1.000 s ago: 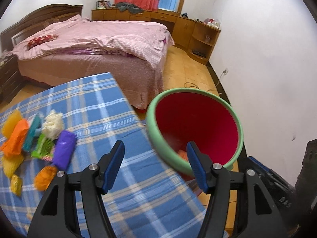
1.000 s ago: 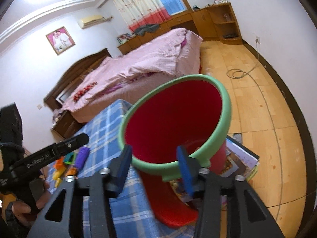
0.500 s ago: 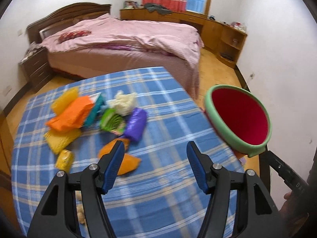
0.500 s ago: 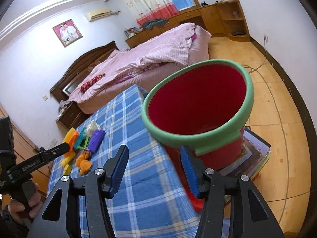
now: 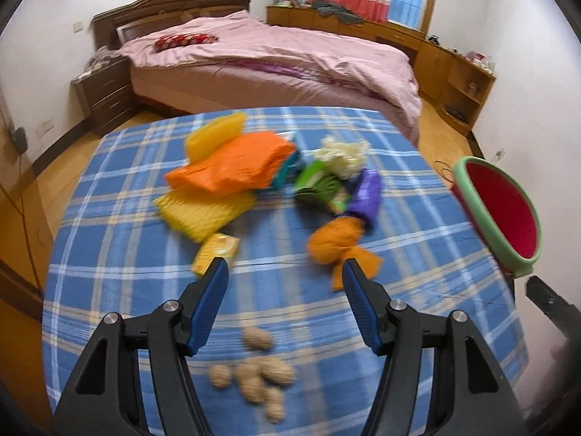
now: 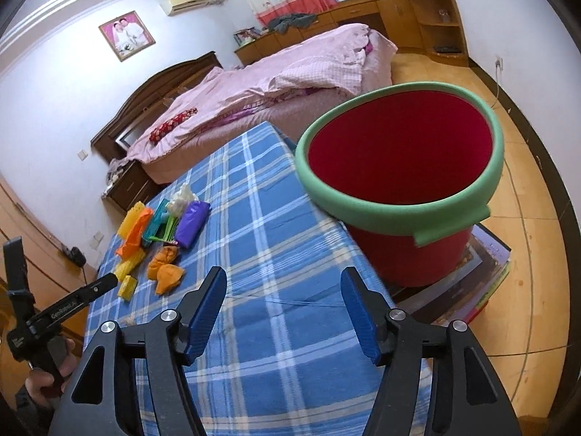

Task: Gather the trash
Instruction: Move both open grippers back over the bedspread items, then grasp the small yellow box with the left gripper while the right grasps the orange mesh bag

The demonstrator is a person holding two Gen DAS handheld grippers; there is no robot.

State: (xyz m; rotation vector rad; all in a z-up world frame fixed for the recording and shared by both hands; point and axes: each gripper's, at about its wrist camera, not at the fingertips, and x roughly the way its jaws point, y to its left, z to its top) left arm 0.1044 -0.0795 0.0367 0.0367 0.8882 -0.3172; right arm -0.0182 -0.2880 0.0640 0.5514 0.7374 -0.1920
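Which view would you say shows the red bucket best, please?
The right wrist view: the bucket sits large and near centre, showing its green rim, inside and outer wall. The left wrist view catches it only at the right edge, tilted and partly cut off.

Blue plaid tablecloth (image 5: 120, 239), red bucket (image 6: 399, 152) (green rim), orange wrapper (image 5: 232, 167), purple packet (image 5: 365, 192).

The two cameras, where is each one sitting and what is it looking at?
Left wrist: sits on the left gripper, looking down at colourful wrappers and the crumpled orange wrapper on the blue checked tablecloth; only its open fingers show.
Right wrist: sits on the right gripper, jaws opening on nothing, facing the red bucket with a green foam rim; a hand shows.
Both share cloth, wrappers, bucket and pink bed.
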